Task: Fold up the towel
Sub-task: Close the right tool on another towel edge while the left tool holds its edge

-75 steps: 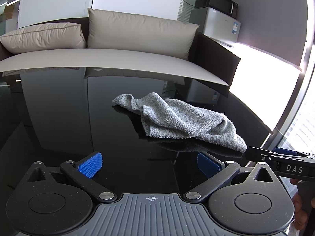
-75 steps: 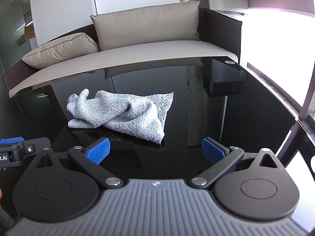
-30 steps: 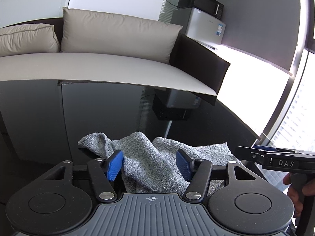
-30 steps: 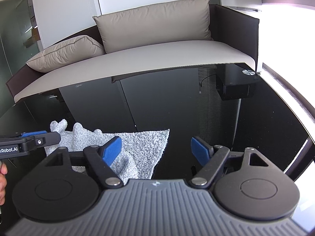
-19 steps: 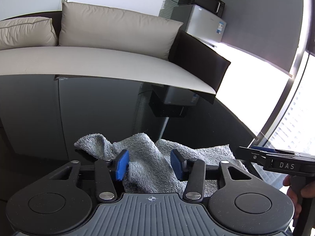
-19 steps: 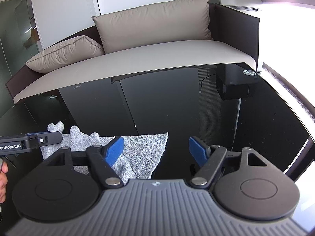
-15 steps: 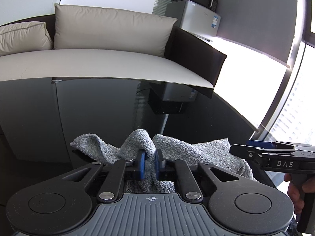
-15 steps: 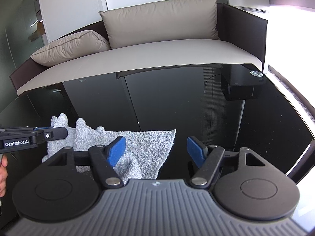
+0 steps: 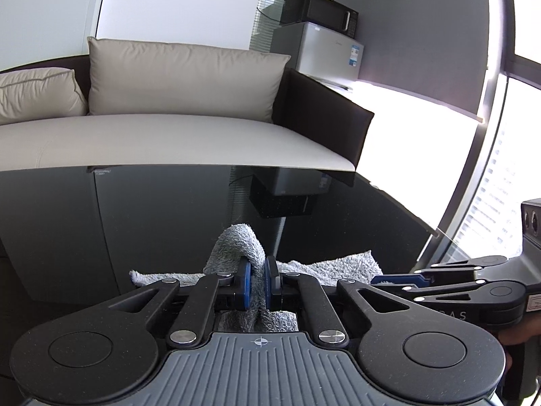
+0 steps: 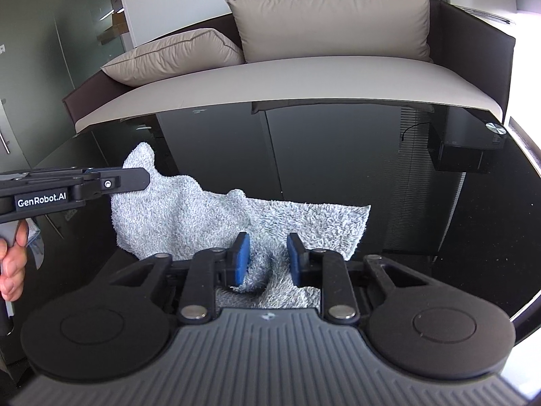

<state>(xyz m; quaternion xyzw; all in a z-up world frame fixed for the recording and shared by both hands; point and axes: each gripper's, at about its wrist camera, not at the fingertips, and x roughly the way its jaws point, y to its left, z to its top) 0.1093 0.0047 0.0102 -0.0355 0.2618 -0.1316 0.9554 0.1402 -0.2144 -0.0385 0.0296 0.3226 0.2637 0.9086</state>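
A grey terry towel point(image 10: 189, 216) lies crumpled on a glossy black table point(image 10: 338, 155). My left gripper point(image 9: 257, 284) is shut on a raised fold of the towel point(image 9: 240, 247), which bulges up above the blue pads. My right gripper point(image 10: 266, 260) is over the towel's near part with its blue pads partly closed, a gap still between them and a towel ridge in that gap. The left gripper also shows from the side in the right wrist view point(image 10: 101, 182), and the right gripper in the left wrist view point(image 9: 449, 277).
A beige sofa point(image 9: 169, 135) with cushions runs behind the table's far edge. A small fridge with a microwave point(image 9: 321, 10) on it stands at the back right. A bright window point(image 9: 514, 186) is on the right, beyond the table's edge.
My left gripper stayed shut on the fold and pulled it up higher. My right gripper moved left over the towel and its jaws narrowed around a ridge.
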